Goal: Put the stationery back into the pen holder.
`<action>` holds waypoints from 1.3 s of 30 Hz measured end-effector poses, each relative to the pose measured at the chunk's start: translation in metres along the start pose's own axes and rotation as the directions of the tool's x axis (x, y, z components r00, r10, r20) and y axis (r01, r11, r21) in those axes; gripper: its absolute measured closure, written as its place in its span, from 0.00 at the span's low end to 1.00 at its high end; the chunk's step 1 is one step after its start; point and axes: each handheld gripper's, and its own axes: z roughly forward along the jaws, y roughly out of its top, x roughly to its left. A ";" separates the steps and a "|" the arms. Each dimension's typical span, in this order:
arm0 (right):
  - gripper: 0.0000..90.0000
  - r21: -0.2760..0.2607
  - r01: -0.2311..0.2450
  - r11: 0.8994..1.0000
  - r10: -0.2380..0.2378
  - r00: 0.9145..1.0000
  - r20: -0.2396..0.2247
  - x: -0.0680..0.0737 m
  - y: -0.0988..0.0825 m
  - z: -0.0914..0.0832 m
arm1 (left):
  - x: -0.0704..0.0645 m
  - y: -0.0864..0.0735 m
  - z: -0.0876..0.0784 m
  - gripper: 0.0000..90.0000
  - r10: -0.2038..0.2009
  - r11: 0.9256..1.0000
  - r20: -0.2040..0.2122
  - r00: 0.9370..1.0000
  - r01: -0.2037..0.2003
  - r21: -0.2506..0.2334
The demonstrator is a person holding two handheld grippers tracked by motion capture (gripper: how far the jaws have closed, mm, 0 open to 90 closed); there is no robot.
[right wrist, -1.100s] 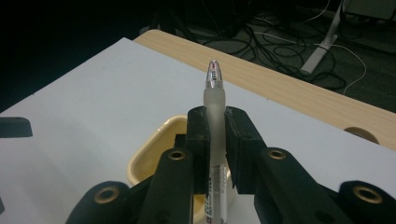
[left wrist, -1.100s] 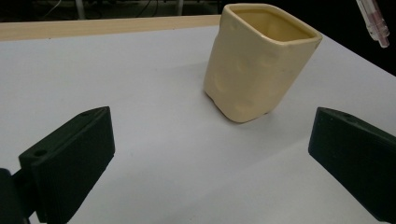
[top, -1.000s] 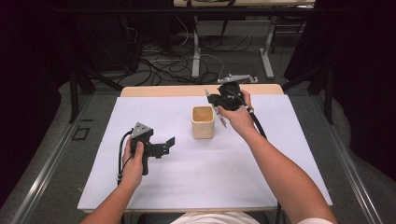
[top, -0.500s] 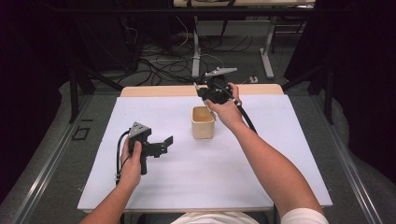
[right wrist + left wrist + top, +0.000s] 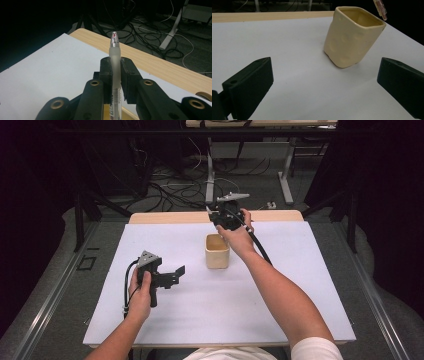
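Note:
A cream square cup (image 5: pixel 217 251) stands upright near the middle of the white-covered table (image 5: pixel 300 270). In the left gripper view the cup (image 5: pixel 352 37) sits ahead of my left gripper (image 5: pixel 325 82), whose jaws stand wide apart with nothing between them. That left gripper (image 5: pixel 176 275) rests low at the table's left, pointing right toward the cup. My right gripper (image 5: pixel 214 215) hovers just behind the cup, near the far edge. It is shut on a clear pen (image 5: pixel 115 57), which sticks out past its jaws (image 5: pixel 115 65). One end of the pen (image 5: pixel 380 10) hangs above the cup's rim.
A bare wooden strip (image 5: pixel 270 215) runs along the table's far edge. Beyond it the floor holds tangled cables (image 5: pixel 170 185) and table legs (image 5: pixel 210 175). Dark drapes close in both sides.
My right hand carried the pen leftward and toward the far edge, from beside the cup to behind it. The left hand and the cup stayed where they were.

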 end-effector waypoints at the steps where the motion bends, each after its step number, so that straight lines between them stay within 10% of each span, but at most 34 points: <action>1: 0.90 -0.001 -0.003 1.000 0.003 1.000 -0.002 0.000 0.000 0.001 | 0.000 0.000 0.000 0.00 0.001 1.000 0.002 1.000 -0.001 -0.001; 39: 0.90 0.052 0.004 0.999 -0.004 1.000 -0.001 0.004 -0.029 0.022 | -0.002 -0.001 0.002 0.00 0.009 1.000 0.007 1.000 -0.009 0.007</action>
